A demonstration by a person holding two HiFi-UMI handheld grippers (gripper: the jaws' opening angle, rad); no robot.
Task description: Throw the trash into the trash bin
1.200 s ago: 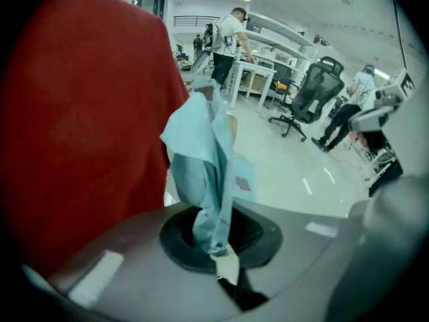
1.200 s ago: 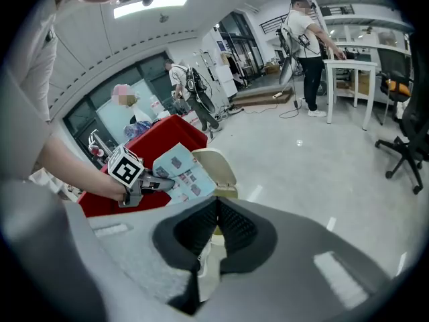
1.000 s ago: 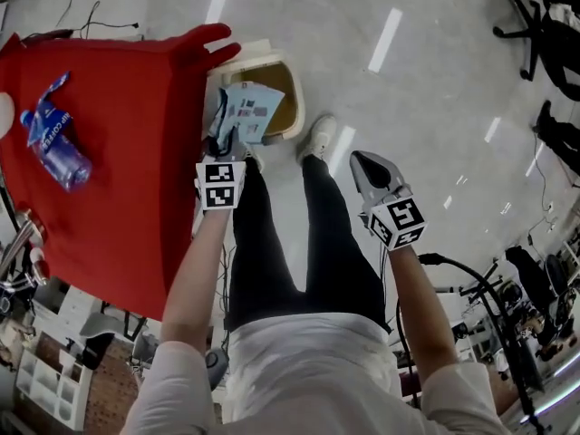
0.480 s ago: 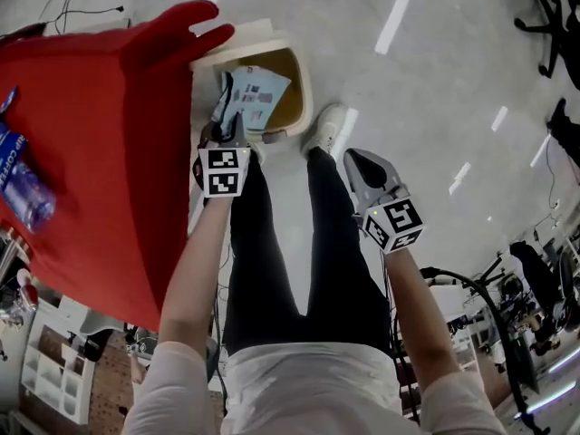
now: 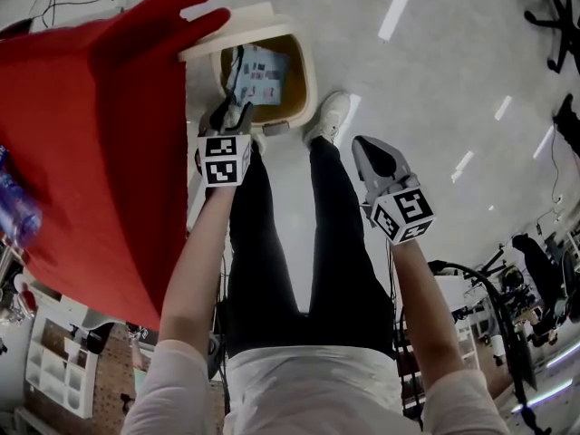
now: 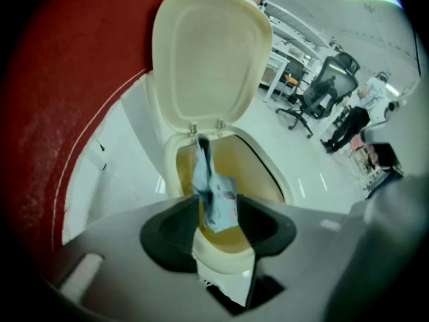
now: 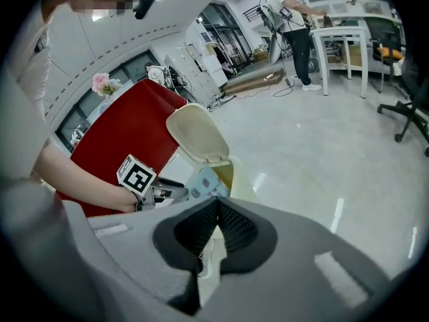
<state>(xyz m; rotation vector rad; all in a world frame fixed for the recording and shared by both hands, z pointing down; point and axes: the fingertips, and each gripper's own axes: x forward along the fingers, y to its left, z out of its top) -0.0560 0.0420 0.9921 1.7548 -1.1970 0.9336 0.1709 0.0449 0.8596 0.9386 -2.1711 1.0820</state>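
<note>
A cream pedal trash bin [image 5: 306, 71] stands on the floor with its lid [image 6: 211, 52] up. A light-blue printed wrapper [image 5: 263, 72] hangs over the bin's brown inside. My left gripper [image 5: 234, 114] points steeply down just in front of the bin's rim. Its jaws are opening, and the wrapper [image 6: 209, 183] is loose in the gap between them, its lower end level with the tips. My right gripper [image 5: 367, 150] is lower right of the bin, shut with nothing in it [image 7: 218, 203]. From the right gripper view I see the wrapper [image 7: 204, 181] beside the left gripper [image 7: 175, 192].
A red-clothed table [image 5: 91, 134] stands close to the bin's left, with a blue bottle [image 5: 11, 216] at its edge. The person's white shoe [image 5: 328, 116] rests at the bin's foot. Office chairs [image 6: 320, 96] and people stand farther off across the grey floor.
Both grippers have come down toward the bin. The left jaws have parted, and the wrapper now sits deeper over the bin's opening.
</note>
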